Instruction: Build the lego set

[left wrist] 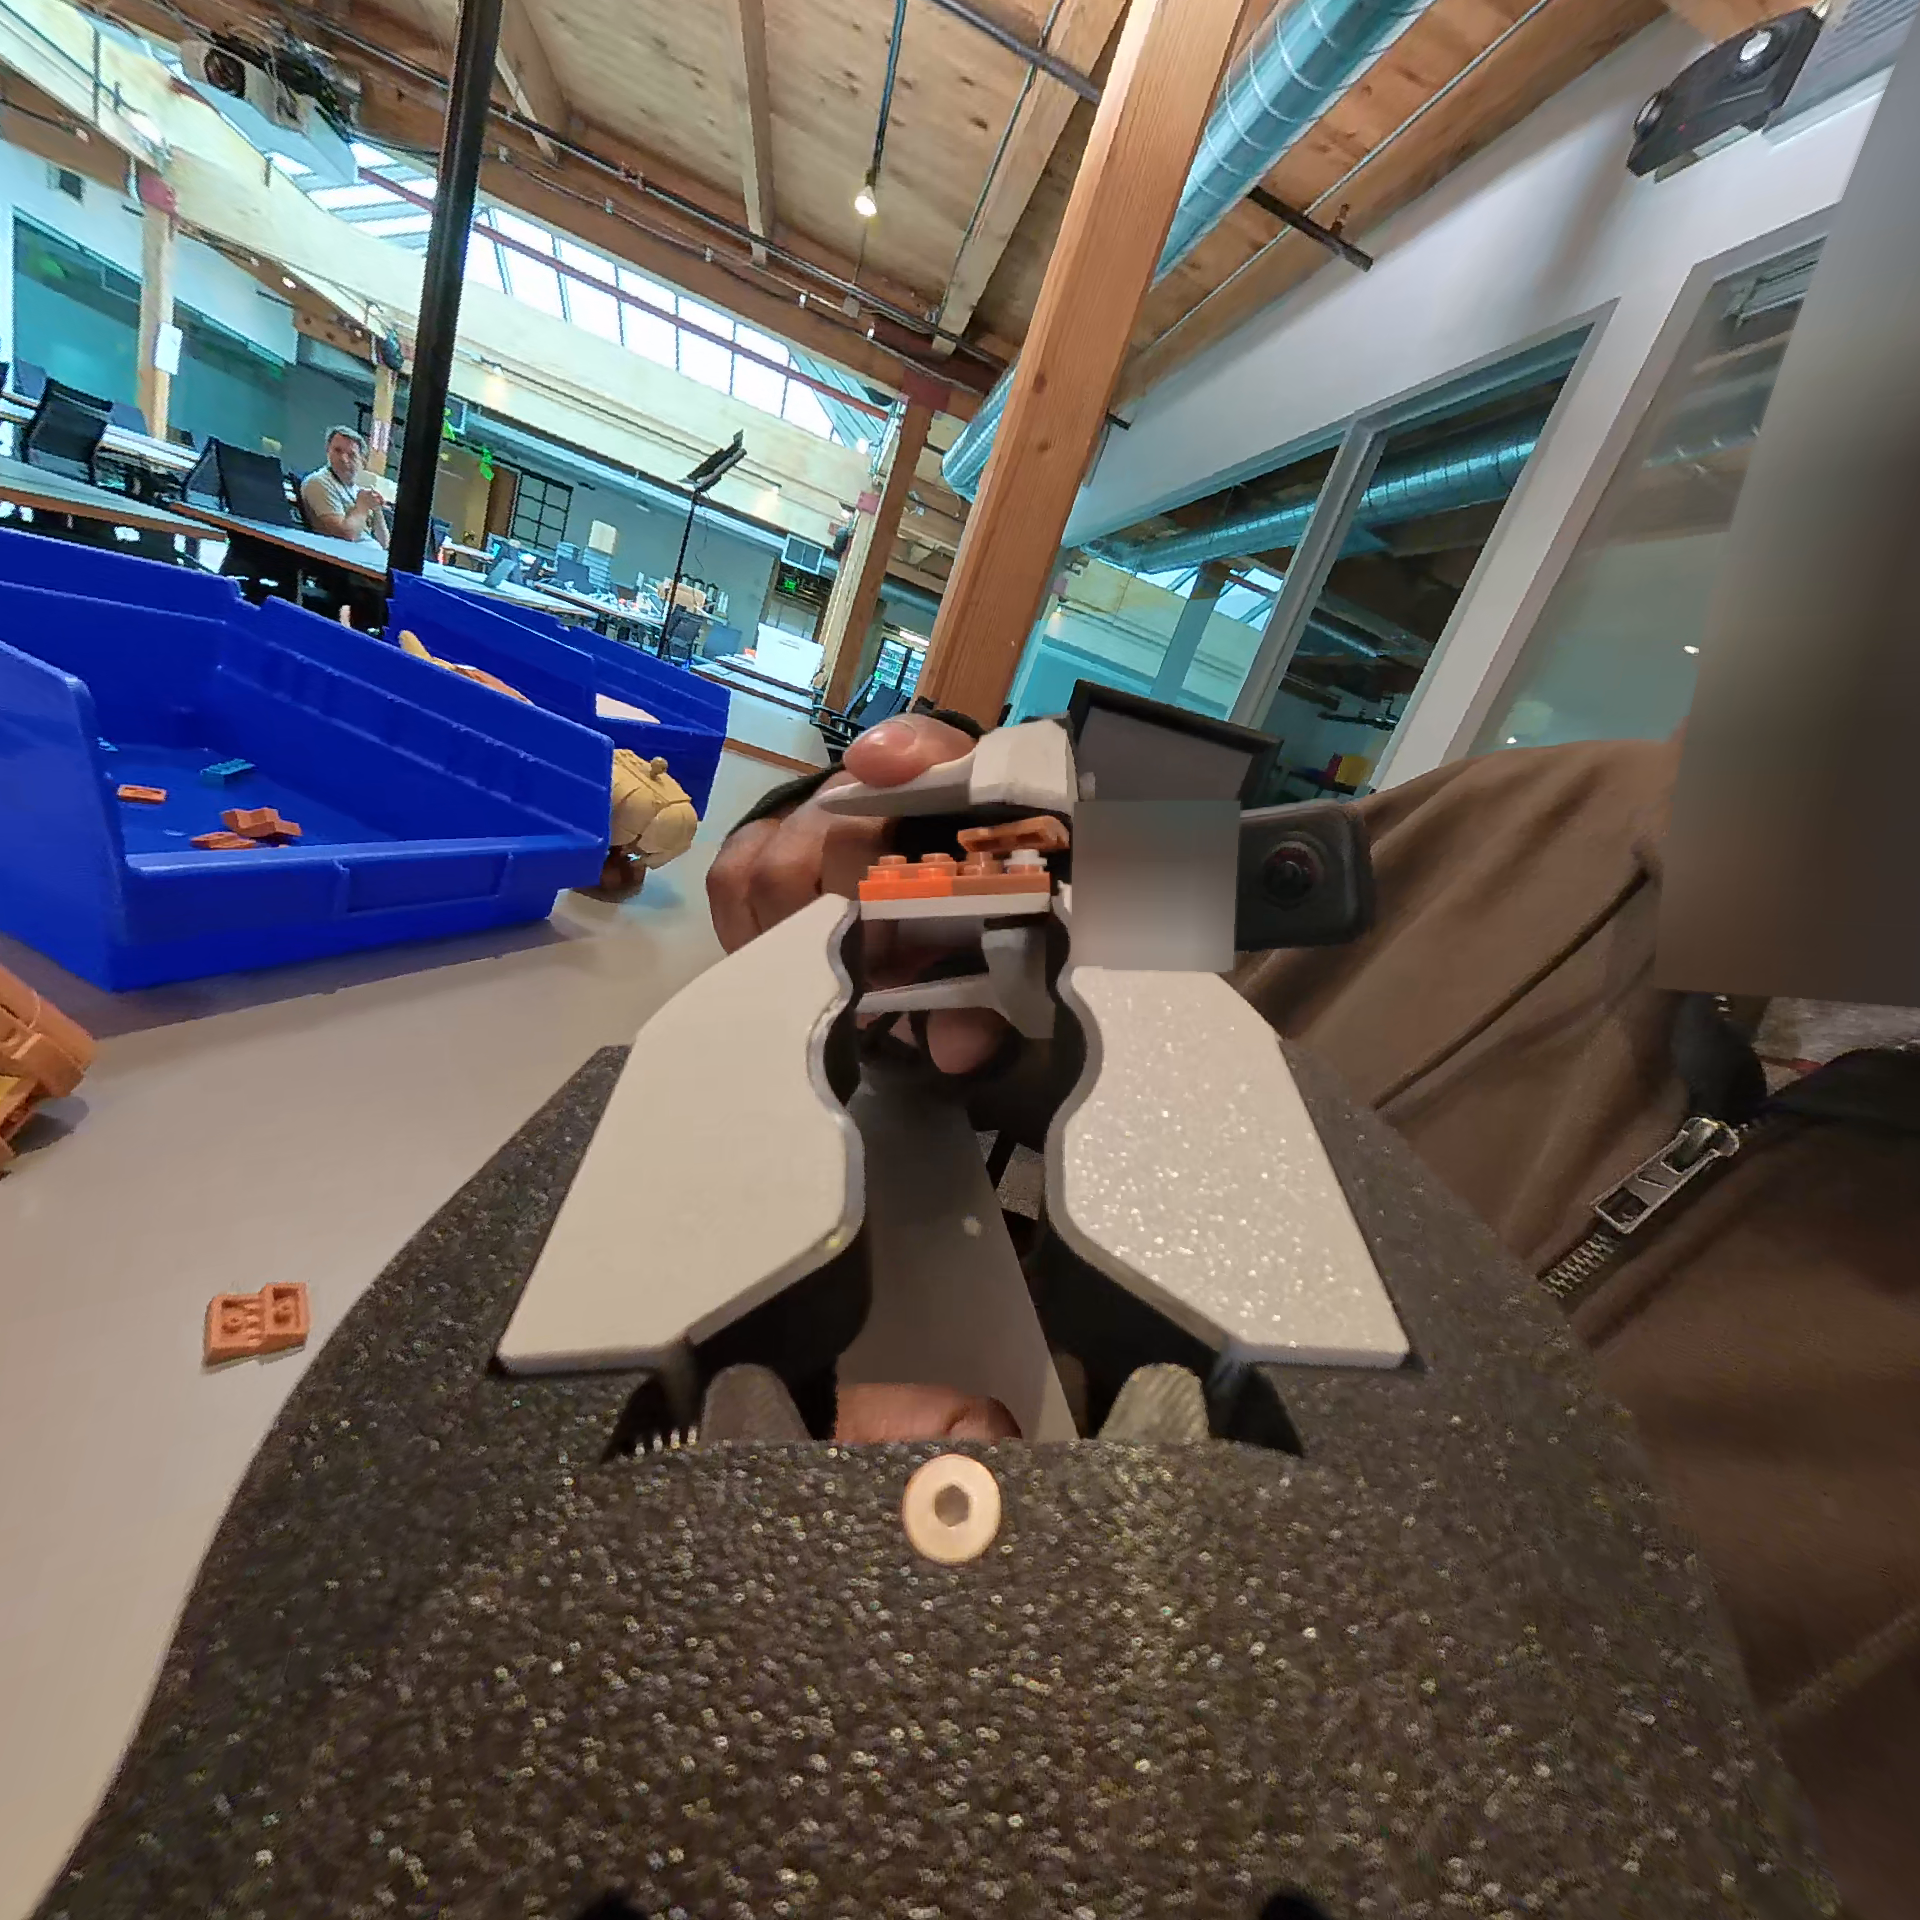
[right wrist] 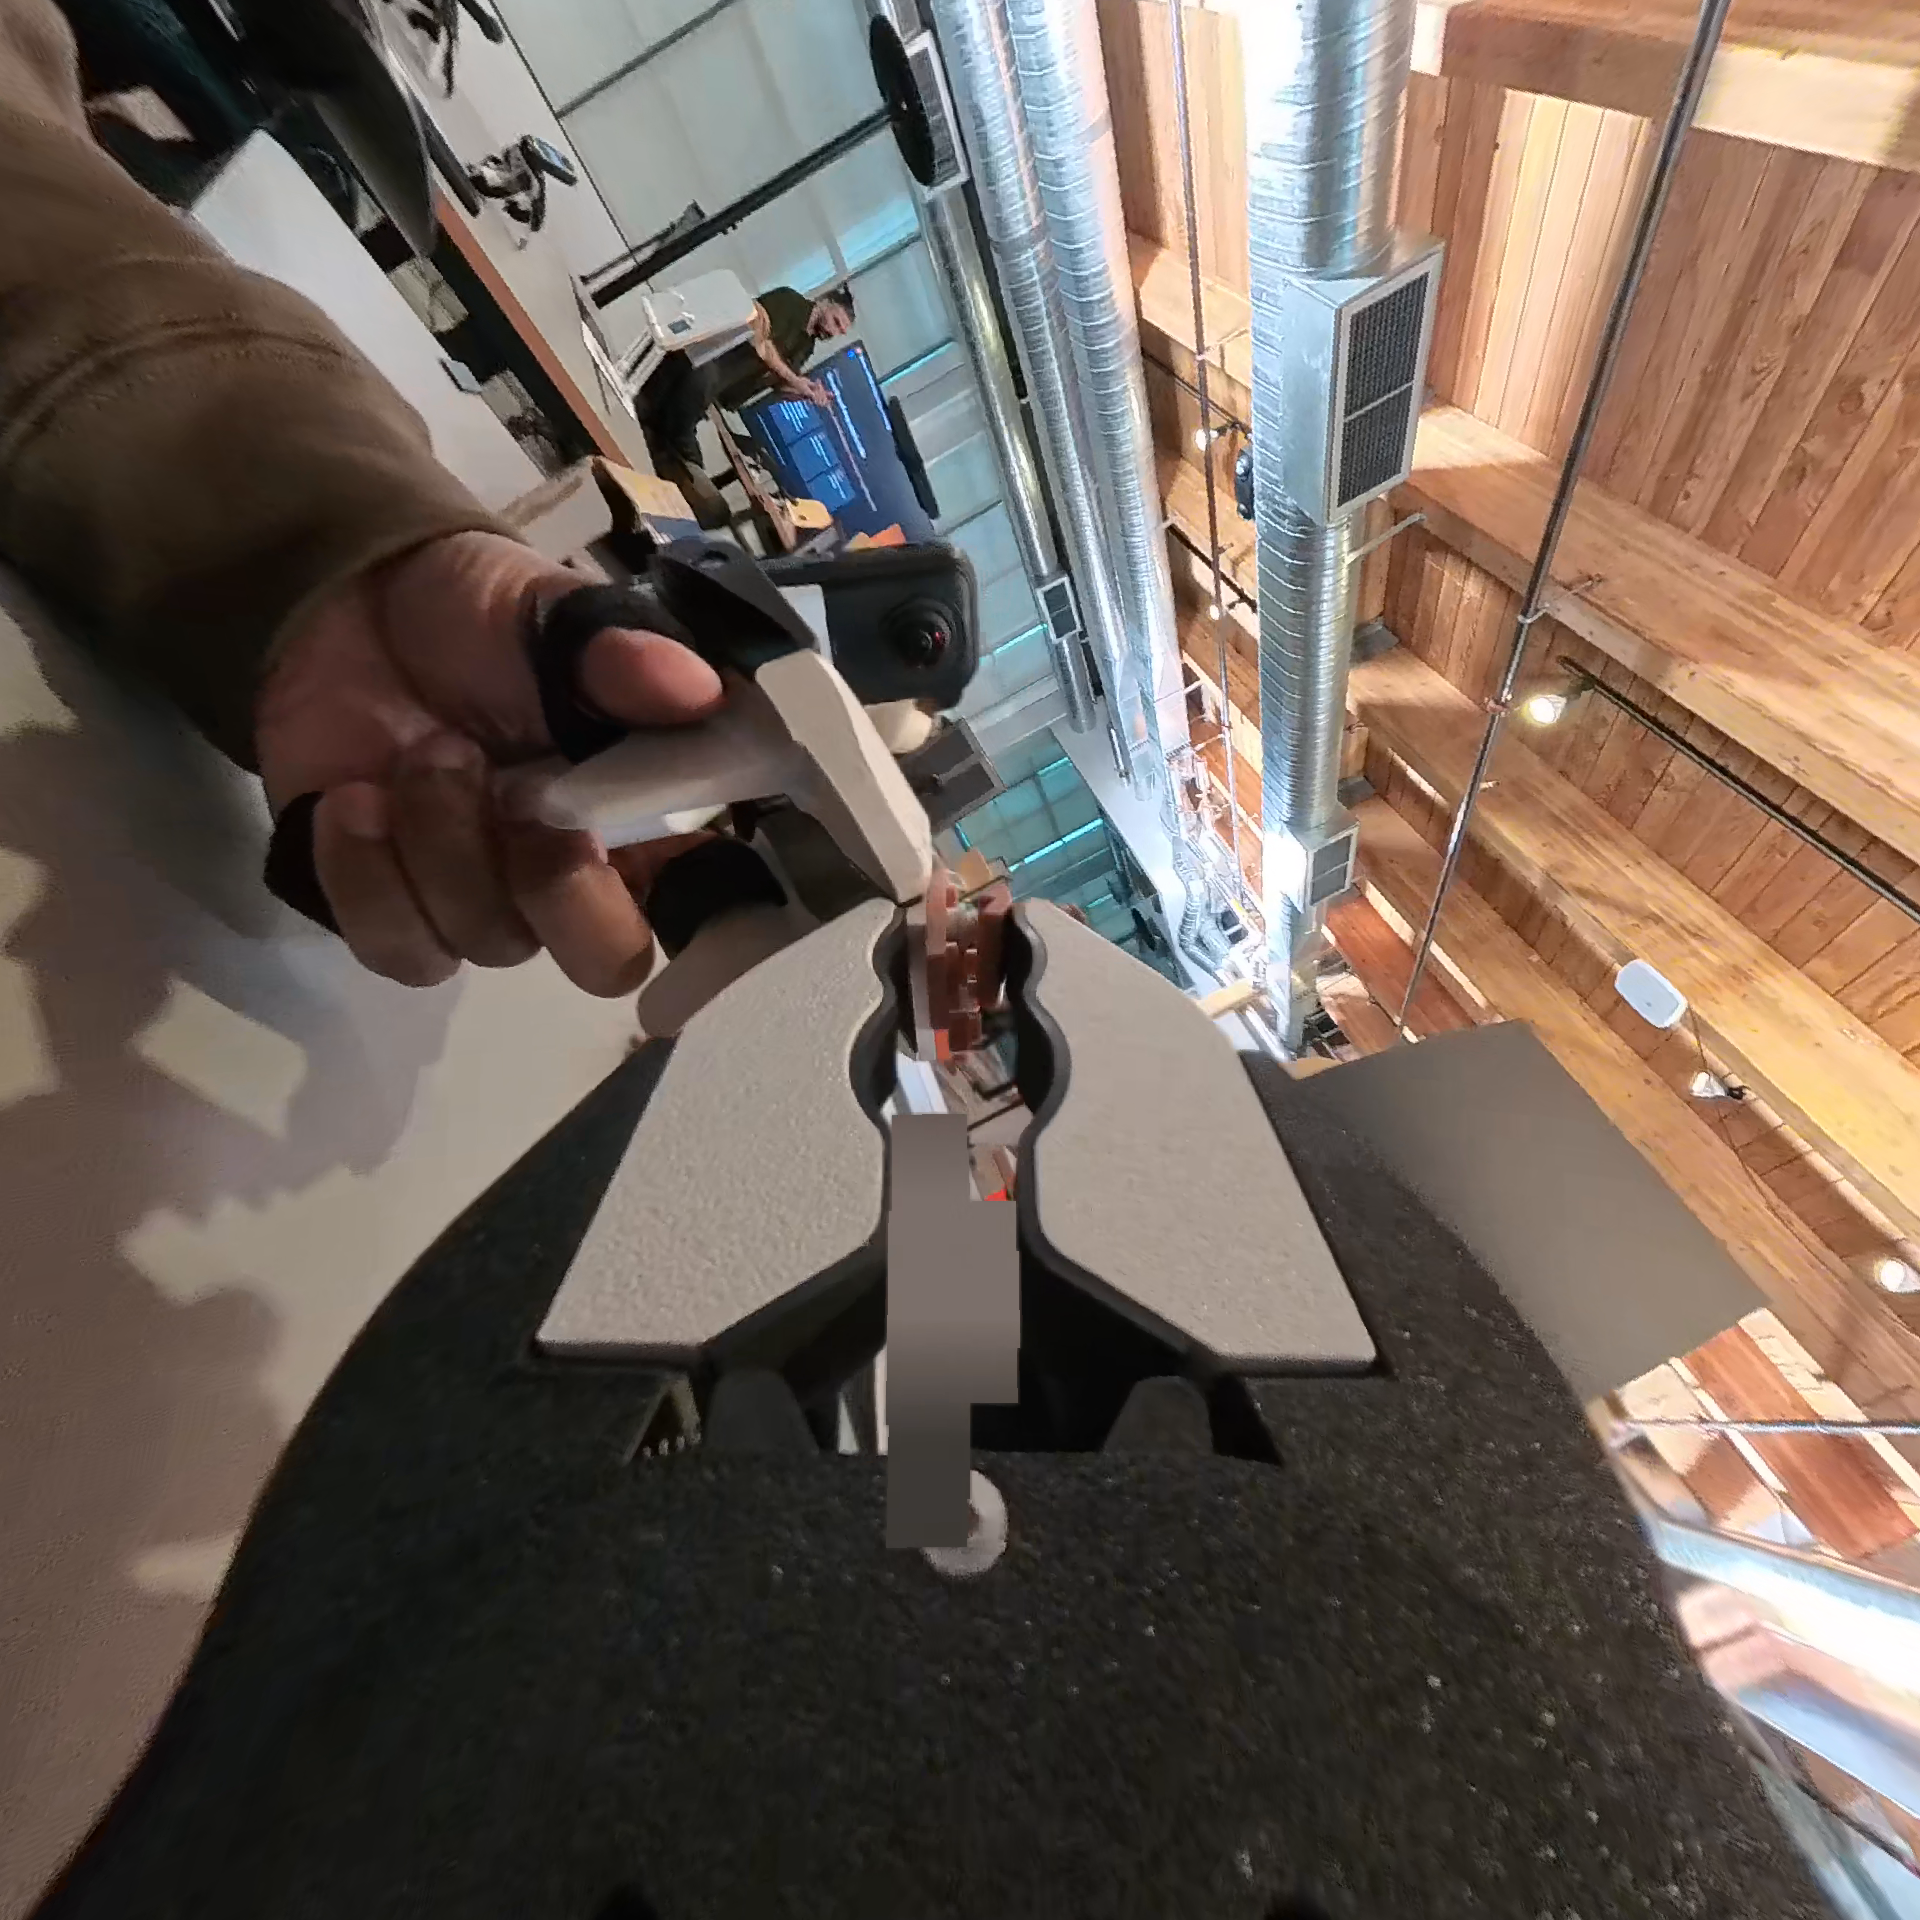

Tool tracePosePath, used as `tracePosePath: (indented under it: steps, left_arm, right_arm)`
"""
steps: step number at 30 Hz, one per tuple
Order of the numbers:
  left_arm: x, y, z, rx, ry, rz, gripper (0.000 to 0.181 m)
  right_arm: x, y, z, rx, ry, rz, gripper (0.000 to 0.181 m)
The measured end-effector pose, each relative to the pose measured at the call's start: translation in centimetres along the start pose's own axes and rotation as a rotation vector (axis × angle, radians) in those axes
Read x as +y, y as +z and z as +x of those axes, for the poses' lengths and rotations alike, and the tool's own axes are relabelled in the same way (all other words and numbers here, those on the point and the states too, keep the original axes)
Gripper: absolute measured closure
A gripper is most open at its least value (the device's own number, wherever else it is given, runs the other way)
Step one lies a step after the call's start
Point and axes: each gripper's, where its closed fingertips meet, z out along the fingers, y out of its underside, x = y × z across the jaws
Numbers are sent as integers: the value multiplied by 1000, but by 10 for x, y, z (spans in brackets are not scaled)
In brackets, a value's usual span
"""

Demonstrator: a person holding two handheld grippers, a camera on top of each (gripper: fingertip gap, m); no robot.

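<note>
The left claw (left wrist: 951, 914) was clamped on a small lego assembly (left wrist: 951, 890), a white plate carrying orange and brown plates, held flat between the fingertips and raised above the desk (left wrist: 312, 1091). The right claw (right wrist: 956, 971) met it from the opposite side. In the left wrist view its upper finger lay over a small brown plate (left wrist: 1013, 834) just above the assembly, with its lower finger beneath. In the right wrist view the reddish-brown pieces sat edge-on between that claw's own fingertips; it appeared to be gripping them, though the narrow gap and the blur made it impossible to confirm which piece it held. A left finger (right wrist: 862, 790) pressed against the assembly from the left side of that view. Both gloved hands were seen: the right hand (left wrist: 800, 862) behind the assembly, the left hand (right wrist: 447, 790) with a tan sleeve (right wrist: 177, 416) above it.

On the desk, well apart from the claws, stood a blue bin (left wrist: 343, 883) containing several loose brown pieces and one blue piece (left wrist: 227, 771). A second blue bin (left wrist: 665, 696) stood behind it. A tan lego model (left wrist: 649, 810) rested against the first bin's front corner. A loose pair of brown plates (left wrist: 257, 1320) lay on the desk near the left claw's body. Part of another brown model (left wrist: 36, 1049) showed at the left edge.
</note>
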Motion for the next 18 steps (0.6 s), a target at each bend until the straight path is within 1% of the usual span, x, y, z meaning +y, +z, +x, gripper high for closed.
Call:
tracePosePath:
  steps: [4, 7, 10, 12, 14, 18]
  left_arm:
    - [2, 1, 2, 19, -31, -6, 148]
    - [5, 2, 6, 49, -72, -18, 148]
    - [9, 5, 10, 83, -103, -32, 148]
    - [10, 7, 14, 109, -126, -38, 148]
    - [10, 8, 16, 124, -139, -31, 149]
    - [5, 6, 17, 141, -158, -2, 148]
  right_arm:
    - [-3, -1, -2, -51, 4, 10, 163]
    - [-5, -2, -6, -119, 16, 15, 163]
    - [-7, -2, -14, -197, 6, 10, 155]
    - [-9, -2, -14, -196, -14, 14, 155]
    - [-12, -2, -12, -174, -39, 26, 163]
    - [-15, -2, -6, -119, -55, 44, 166]
